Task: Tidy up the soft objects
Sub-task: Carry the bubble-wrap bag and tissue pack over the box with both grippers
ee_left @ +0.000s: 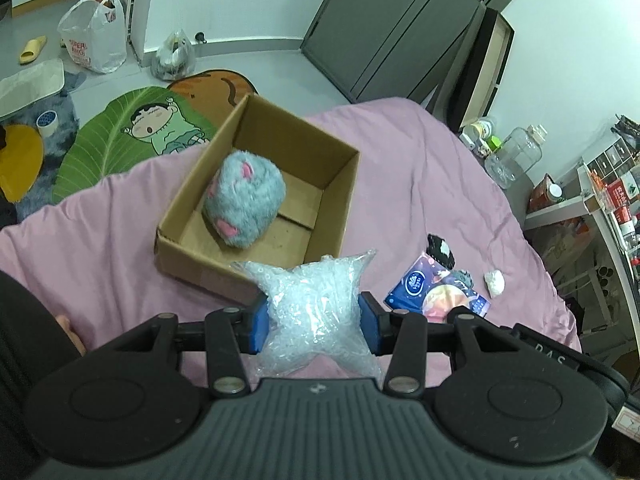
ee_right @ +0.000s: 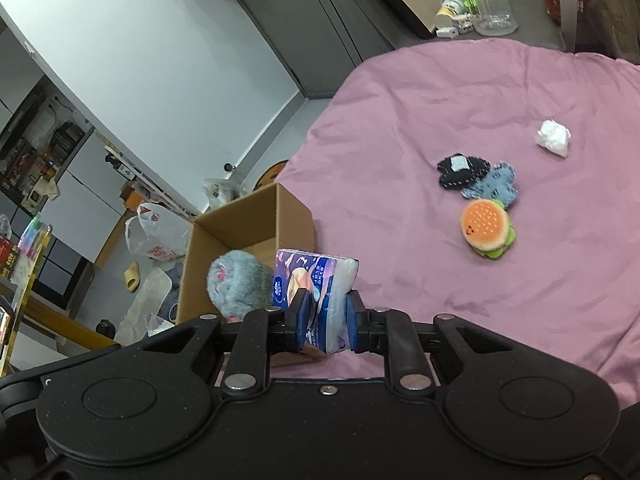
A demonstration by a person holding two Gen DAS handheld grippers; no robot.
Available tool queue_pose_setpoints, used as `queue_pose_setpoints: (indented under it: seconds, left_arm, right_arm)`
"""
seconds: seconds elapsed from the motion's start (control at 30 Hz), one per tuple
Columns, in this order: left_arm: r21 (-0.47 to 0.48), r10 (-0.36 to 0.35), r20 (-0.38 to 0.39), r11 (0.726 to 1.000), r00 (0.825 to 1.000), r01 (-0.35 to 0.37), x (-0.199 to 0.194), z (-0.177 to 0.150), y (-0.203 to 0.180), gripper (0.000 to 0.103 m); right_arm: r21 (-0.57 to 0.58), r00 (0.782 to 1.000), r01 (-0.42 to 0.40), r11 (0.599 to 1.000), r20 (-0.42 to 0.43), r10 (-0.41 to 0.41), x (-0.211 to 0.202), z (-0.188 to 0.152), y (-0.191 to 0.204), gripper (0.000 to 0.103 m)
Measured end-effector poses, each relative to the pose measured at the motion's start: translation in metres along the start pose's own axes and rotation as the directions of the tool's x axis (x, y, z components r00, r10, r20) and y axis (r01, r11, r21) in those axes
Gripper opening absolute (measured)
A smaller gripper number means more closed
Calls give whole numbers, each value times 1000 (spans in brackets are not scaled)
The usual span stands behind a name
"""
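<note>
Left gripper (ee_left: 316, 322) clamps a bubble-wrap bag (ee_left: 316, 312); right gripper (ee_right: 327, 326) clamps a tissue pack (ee_right: 316, 280) beside the box (ee_right: 256, 232).

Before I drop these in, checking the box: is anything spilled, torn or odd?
Nothing spilled or torn. The cardboard box sits askew on the pink sheet, holding only the grey plush. The bubble-wrap bundle bulges between the left fingers.

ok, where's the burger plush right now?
Only the right wrist view shows it: the burger plush lies on the pink bedspread, right of the cardboard box, with the blue knitted piece just beyond it.
</note>
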State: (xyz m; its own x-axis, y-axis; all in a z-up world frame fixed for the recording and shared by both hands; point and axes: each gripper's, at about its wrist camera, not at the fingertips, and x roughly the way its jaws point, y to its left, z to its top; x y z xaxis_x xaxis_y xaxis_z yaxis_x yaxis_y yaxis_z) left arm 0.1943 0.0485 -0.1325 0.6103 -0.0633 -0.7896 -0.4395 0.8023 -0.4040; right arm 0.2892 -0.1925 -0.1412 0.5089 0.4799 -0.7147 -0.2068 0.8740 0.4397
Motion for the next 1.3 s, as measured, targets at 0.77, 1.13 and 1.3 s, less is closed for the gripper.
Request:
queue_pose_setpoints:
  seconds: [0.77, 1.13, 1.3]
  left_arm:
    - [-27, -5, 7, 1000, 1000, 5, 9, 52, 27, 45]
    - [-42, 1, -5, 999, 1000, -1, 26, 81, 32, 45]
    - [-51, 3, -9, 999, 1000, -3, 34, 94, 34, 45]
  right_arm:
    - [-19, 1000, -14, 1000, 0, 14, 29, 25, 53, 19]
    - [-27, 1000, -17, 999, -26, 16, 56, 45, 71, 19]
    - [-37, 999, -15, 999, -43, 14, 70, 54, 79, 19]
